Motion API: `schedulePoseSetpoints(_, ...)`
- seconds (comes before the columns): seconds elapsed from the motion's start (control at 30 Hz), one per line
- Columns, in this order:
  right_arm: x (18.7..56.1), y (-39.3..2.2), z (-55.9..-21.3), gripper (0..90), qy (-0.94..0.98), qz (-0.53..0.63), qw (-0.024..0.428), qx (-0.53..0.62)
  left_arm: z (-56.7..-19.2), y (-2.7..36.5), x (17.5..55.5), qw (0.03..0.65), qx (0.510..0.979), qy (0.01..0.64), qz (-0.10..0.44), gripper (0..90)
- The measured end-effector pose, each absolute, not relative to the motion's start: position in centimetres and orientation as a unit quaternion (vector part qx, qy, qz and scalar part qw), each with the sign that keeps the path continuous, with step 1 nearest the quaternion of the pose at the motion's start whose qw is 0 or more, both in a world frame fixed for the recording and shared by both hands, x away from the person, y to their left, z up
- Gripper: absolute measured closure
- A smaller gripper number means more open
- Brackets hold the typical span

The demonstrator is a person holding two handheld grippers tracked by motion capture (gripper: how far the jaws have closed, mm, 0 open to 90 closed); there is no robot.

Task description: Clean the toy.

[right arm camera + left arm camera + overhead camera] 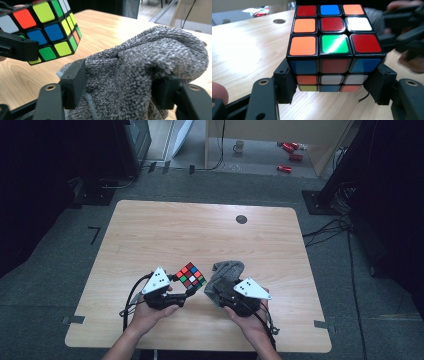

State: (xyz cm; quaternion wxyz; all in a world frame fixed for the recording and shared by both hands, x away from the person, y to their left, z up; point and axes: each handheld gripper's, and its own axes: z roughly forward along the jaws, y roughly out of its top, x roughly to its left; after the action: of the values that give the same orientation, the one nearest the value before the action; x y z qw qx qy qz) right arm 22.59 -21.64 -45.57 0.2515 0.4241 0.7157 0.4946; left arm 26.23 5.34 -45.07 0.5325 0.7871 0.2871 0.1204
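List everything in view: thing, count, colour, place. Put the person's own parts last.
puzzle cube: one, multicoloured, clamped in the left tongs above the table
cloth: one, grey, bunched between the right tongs' jaws
table: one, light wood, centre
round disc: one, dark, far right of tabletop
cans: several, red, floor beyond table
mug: one, pale, floor beyond table
left tongs: one, black
right tongs: one, black
hands: two, near edge
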Motion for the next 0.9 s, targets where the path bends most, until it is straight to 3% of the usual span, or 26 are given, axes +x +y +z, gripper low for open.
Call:
schedulePoseSetpoints(0.13,23.6,-21.3,-46.4,31.8,0.763,0.443,0.182,0.433,-45.3,5.4,26.4,0.531,0.786,0.295,0.119,35.4)
schedulePoseSetpoints(0.23,24.3,-21.0,-48.4,32.2,0.795,0.381,0.164,0.443,-45.2,5.4,26.3,0.532,0.786,0.291,0.122,35.4)
schedulePoseSetpoints(0.6,24.5,-23.4,-49.3,26.0,0.794,0.367,0.137,0.465,-45.4,3.8,26.6,0.525,0.798,0.27,0.119,35.4)
schedulePoseSetpoints(0.9,22.3,-26.2,-46.0,26.3,0.739,0.44,0.165,0.482,-46.1,0.5,26.8,0.49,0.829,0.232,0.136,35.4)
